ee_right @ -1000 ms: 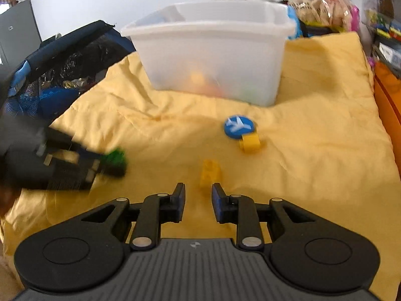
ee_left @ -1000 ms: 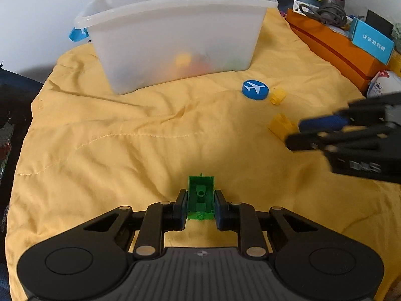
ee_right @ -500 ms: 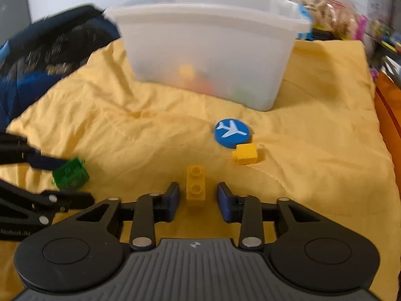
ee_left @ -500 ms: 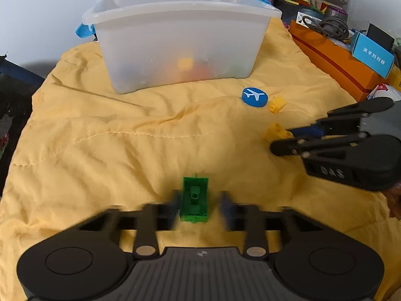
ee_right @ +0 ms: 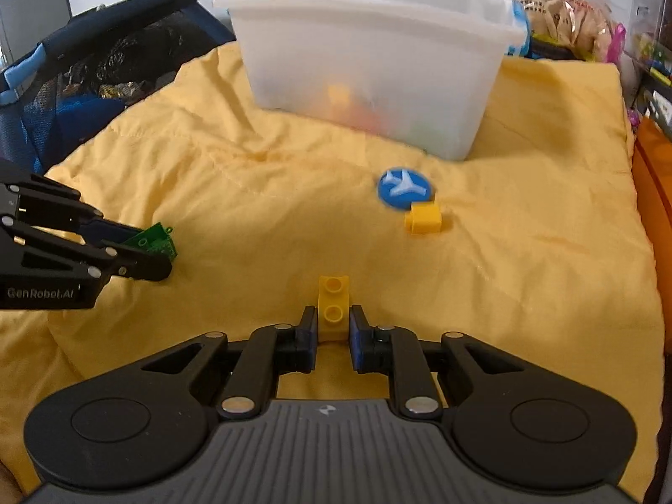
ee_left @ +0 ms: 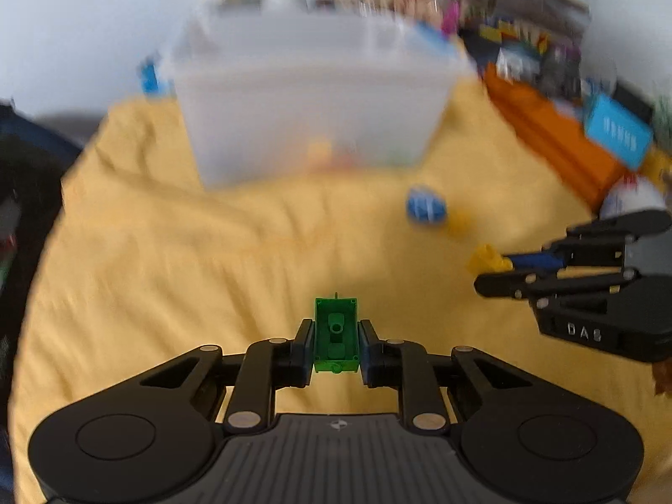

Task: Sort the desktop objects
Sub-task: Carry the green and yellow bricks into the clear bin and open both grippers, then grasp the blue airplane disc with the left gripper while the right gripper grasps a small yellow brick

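The left gripper (ee_left: pixel 336 338) is clamped on a green brick (ee_left: pixel 336 336), its pads pressing both long sides, with the brick's hollow underside facing the camera; in the right wrist view the same gripper (ee_right: pixel 161 252) comes in from the left edge with the green brick (ee_right: pixel 156 241) at its tip, and whether the brick touches the yellow quilt (ee_right: pixel 252 210) I cannot tell. The right gripper (ee_right: pixel 332 325) has just been closing and now squeezes a yellow two-stud brick (ee_right: pixel 334 308) that stands studs-forward between its pads, low on the quilt. From the left wrist view, that right gripper (ee_left: pixel 495 266) reaches in from the right with the yellow brick (ee_left: pixel 487 258) at its tip. Farther off on the quilt lie a blue disc with a white aeroplane (ee_right: pixel 405 189) and, touching its near right edge, a small yellow block (ee_right: pixel 424 218). Beyond them stands a translucent white bin (ee_right: pixel 378 54) with coloured pieces showing dimly through its wall. A dark blue bag (ee_right: pixel 84 67) sits at far left.
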